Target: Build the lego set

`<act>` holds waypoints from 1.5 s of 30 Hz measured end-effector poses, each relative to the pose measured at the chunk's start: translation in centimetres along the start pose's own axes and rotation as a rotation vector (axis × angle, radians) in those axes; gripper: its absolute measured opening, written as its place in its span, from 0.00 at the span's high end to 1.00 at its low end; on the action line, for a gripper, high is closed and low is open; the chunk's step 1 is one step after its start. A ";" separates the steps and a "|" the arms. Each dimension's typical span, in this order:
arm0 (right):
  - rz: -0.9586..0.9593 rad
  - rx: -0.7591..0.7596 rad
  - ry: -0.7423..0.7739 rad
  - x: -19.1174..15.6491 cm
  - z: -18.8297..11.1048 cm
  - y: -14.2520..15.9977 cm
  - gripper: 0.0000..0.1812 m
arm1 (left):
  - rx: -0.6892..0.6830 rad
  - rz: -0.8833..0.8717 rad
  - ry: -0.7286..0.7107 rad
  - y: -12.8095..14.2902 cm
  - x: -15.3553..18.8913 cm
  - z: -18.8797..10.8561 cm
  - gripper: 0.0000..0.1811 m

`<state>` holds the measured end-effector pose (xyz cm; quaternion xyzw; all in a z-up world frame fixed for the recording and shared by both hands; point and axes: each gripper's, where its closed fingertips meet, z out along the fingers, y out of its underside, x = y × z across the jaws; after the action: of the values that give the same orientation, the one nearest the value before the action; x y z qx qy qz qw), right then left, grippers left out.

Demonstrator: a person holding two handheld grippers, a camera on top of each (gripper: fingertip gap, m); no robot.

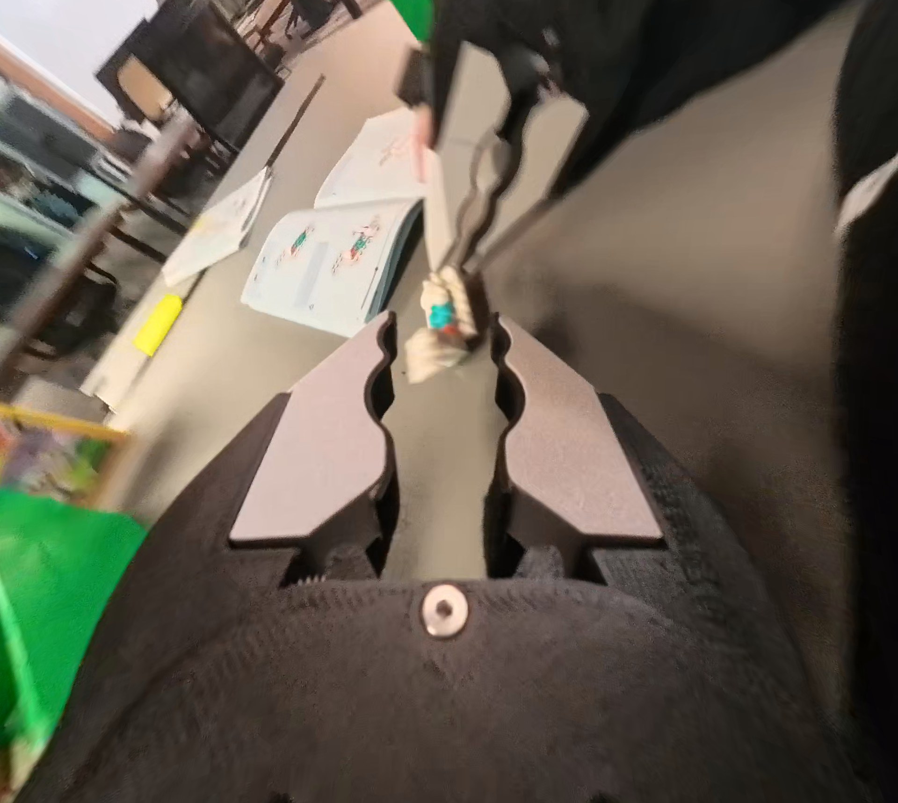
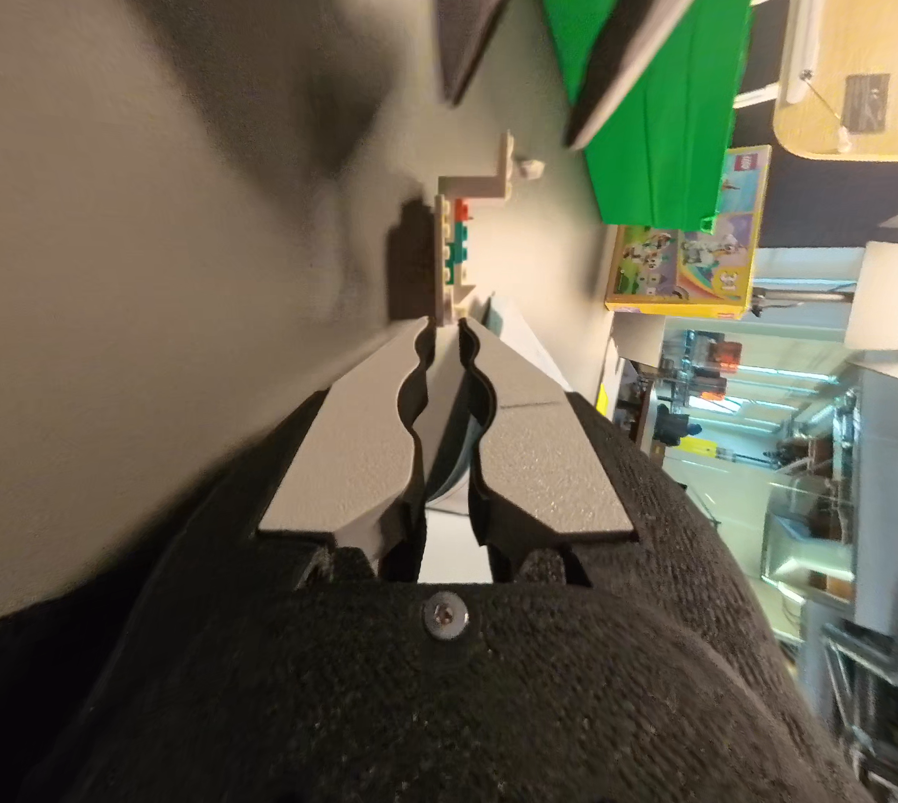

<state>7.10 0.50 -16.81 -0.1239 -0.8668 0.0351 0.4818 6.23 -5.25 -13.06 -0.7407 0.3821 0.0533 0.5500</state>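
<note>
A small lego model (image 2: pixel 449 245), white plates with teal and red bricks, hangs above the grey table (image 2: pixel 146 148). My right gripper (image 2: pixel 444 322) is shut on the model's near white end. In the left wrist view the model (image 1: pixel 440 323) sits just beyond my left gripper (image 1: pixel 442 332), which is open and empty, with the model in line with the gap between its jaws. The right gripper (image 1: pixel 459 267) reaches down onto the model from the far side. The left gripper's fingers (image 2: pixel 466 12) show at the top of the right wrist view.
An open instruction booklet (image 1: pixel 335 264) lies on the table behind the model, with a second booklet (image 1: pixel 218 235) and a yellow piece (image 1: pixel 158 323) to its left. The lego box (image 2: pixel 680 269) and a green cloth (image 2: pixel 680 109) stand at the table's side. A person's dark sleeve (image 1: pixel 607 26) reaches over. Spacing between my two grippers at the tips: around 8 cm.
</note>
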 end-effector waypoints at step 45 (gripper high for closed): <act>0.825 -0.057 -0.297 6.8 7.0 -1.2 0.99 | 0.290 -0.269 -0.595 -0.4 -7.8 -6.4 0.80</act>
<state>-2.46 1.41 -14.72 -0.4663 -0.8053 0.2182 0.2940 -1.19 -6.69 -6.37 -0.6508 0.1077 0.1389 0.7386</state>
